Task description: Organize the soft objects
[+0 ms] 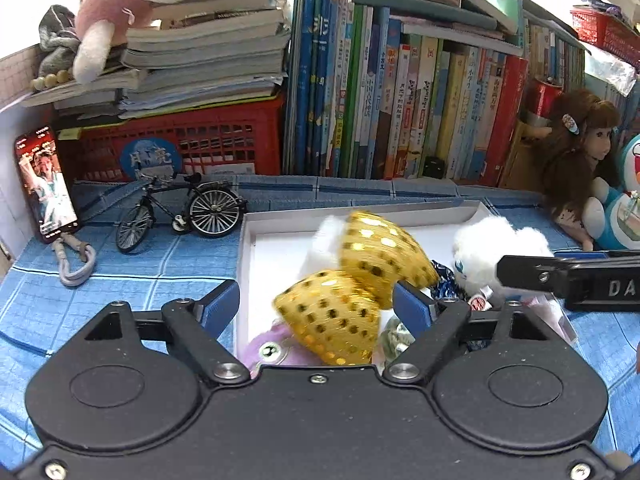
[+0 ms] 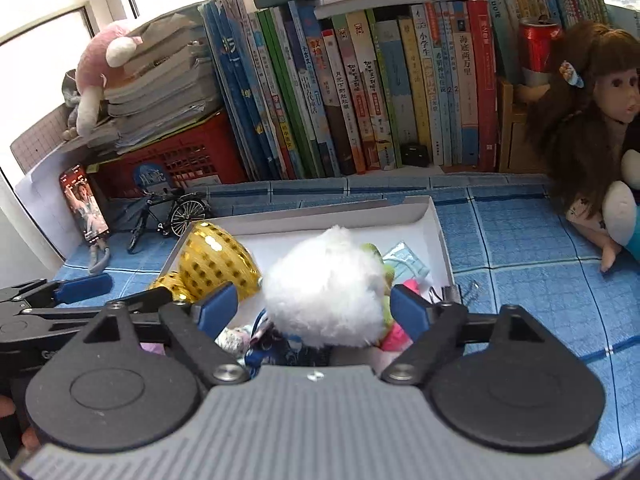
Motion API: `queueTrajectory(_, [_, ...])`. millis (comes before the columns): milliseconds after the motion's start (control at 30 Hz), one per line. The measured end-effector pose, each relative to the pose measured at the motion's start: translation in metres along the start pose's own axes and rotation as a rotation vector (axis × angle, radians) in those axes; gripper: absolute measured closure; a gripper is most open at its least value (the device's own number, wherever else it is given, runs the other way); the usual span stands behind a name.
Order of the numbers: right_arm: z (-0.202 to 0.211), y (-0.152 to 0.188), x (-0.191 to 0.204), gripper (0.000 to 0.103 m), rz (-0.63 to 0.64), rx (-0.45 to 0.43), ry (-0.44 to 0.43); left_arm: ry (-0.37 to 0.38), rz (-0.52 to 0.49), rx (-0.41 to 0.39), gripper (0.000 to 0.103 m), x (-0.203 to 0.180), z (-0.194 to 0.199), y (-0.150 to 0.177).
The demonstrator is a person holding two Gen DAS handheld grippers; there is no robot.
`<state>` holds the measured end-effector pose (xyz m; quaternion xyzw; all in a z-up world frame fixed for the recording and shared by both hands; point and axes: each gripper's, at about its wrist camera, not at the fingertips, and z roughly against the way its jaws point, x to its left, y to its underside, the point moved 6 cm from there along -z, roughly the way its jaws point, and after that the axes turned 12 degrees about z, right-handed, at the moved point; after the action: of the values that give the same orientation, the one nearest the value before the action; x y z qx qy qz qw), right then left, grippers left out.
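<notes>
Holding both grippers wide apart over the white box (image 1: 256, 236), the left gripper (image 1: 316, 304) around the gold sequinned toy (image 1: 360, 280) and the right gripper (image 2: 314, 306) around the white plush (image 2: 324, 288), we should lift clear without snagging either.

A gold sequined toy (image 1: 356, 280) and a fluffy white plush (image 2: 324, 292) are seen piled with smaller soft items inside a white box (image 2: 436, 224).

free: cloth (image 2: 520, 280) right of box (image 2: 434, 220) | blocked: books (image 2: 360, 92) behind
</notes>
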<state>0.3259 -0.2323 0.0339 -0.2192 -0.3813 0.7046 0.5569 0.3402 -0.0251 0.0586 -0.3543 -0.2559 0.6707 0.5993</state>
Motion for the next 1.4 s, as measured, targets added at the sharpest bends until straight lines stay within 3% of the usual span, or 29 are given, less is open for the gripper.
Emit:
queueTrajectory(133, [0.038, 0.003, 0.005, 0.012, 0.025, -0.072, 0.015, 0.02, -0.015, -0.021, 0.02, 0.006, 0.031, 0.005])
queueTrajectory(267, [0.101, 0.019, 0.025, 0.004, 0.087, -0.201, 0.049, 0.061, -0.052, -0.101, 0.016, 0.009, 0.086, 0.021])
queueTrajectory(433, [0.178, 0.07, 0.061, 0.0, 0.196, -0.389, 0.119, 0.136, -0.087, -0.242, 0.003, 0.011, 0.16, 0.065])
queueTrajectory(600, [0.208, 0.126, 0.081, 0.0, 0.188, -0.451, 0.166, 0.134, -0.071, -0.316, 0.0, 0.015, 0.208, 0.12])
queueTrajectory(700, [0.211, 0.154, 0.087, 0.0, 0.202, -0.455, 0.213, 0.112, -0.024, -0.295, 0.0, 0.023, 0.217, 0.156])
queueTrajectory(833, [0.188, 0.182, 0.094, 0.0, 0.24, -0.385, 0.241, 0.103, 0.026, -0.212, 0.0, 0.034, 0.208, 0.199])
queueTrajectory(933, [0.167, 0.195, 0.093, 0.0, 0.249, -0.331, 0.249, 0.047, 0.031, -0.158, 0.0, 0.041, 0.19, 0.219])
queueTrajectory(1133, [0.144, 0.212, 0.085, 0.0, 0.207, -0.271, 0.262, -0.013, 0.039, -0.104, 0.0, 0.053, 0.161, 0.235])
queueTrajectory(1400, [0.134, 0.217, 0.084, 0.0, 0.209, -0.227, 0.267, -0.027, 0.084, -0.037, 0.0, 0.06, 0.138, 0.237])
